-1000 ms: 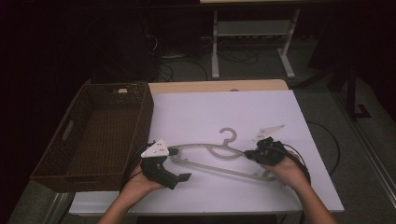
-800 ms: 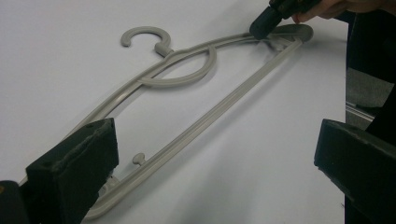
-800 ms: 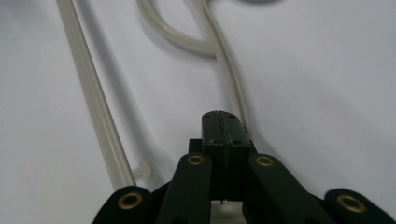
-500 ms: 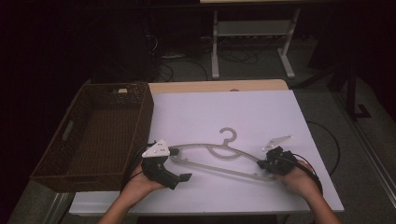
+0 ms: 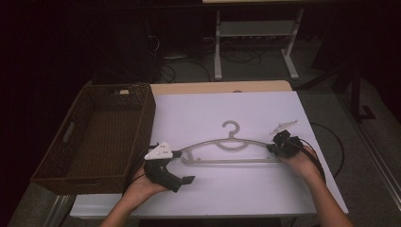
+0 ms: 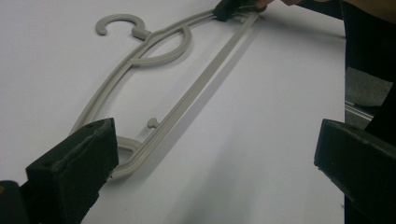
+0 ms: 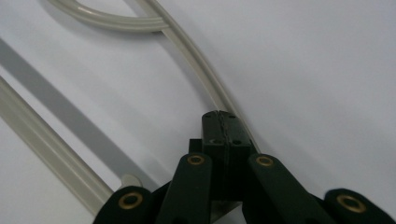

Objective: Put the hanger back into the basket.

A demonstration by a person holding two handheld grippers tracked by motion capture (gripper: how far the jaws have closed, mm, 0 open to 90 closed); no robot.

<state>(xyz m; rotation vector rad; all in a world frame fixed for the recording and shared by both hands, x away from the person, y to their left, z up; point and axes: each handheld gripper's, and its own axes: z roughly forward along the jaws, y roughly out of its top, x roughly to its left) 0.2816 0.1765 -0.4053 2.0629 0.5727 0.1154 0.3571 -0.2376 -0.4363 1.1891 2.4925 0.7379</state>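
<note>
A grey plastic hanger (image 5: 227, 161) lies flat on the white table (image 5: 246, 194), its hook toward the far side. My right gripper (image 5: 274, 148) is shut on the hanger's right shoulder; in the right gripper view the closed jaws (image 7: 222, 123) pinch the hanger's upper arm (image 7: 196, 56). My left gripper (image 5: 184, 166) stands open at the hanger's left end. In the left gripper view the hanger (image 6: 187, 98) has its left tip just beside the left jaw, while the gap (image 6: 215, 154) between the jaws holds nothing.
A dark wicker basket (image 5: 150, 113) stands on the table's left side, close to my left hand. A cable loops off the table's right edge (image 5: 331, 142). Behind the table stand a white metal frame (image 5: 255, 33) and floor cables.
My right gripper has shifted away from me with the hanger's right end, so the hook now sits farther up the table. The left gripper has stayed put.
</note>
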